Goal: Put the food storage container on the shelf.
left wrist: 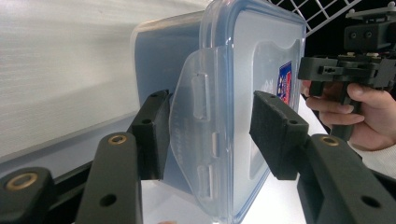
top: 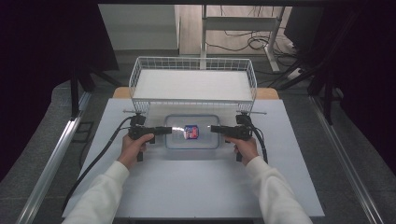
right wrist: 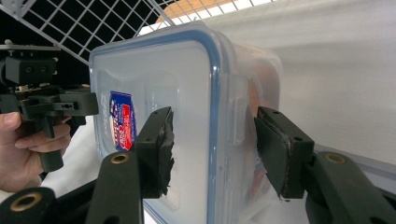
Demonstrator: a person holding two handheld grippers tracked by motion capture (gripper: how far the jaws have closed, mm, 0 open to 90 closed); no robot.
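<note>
Both grippers, left gripper (top: 169, 130) and right gripper (top: 214, 129), stood wide-jawed astride opposite end flaps of the lidded box (top: 192, 132) mid-table, before the wire basket (top: 193, 63). Squeezing both flaps evenly would likely work best.

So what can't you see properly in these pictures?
- What is inside the clear plastic box with the blue-rimmed lid: high view, too small and glary; right gripper view shows just an orange blur through the wall.
- The words on its red and blue sticker: too small and slanted, partly behind a jaw.
- The box's bottom edge: cut off in both gripper views.
</note>
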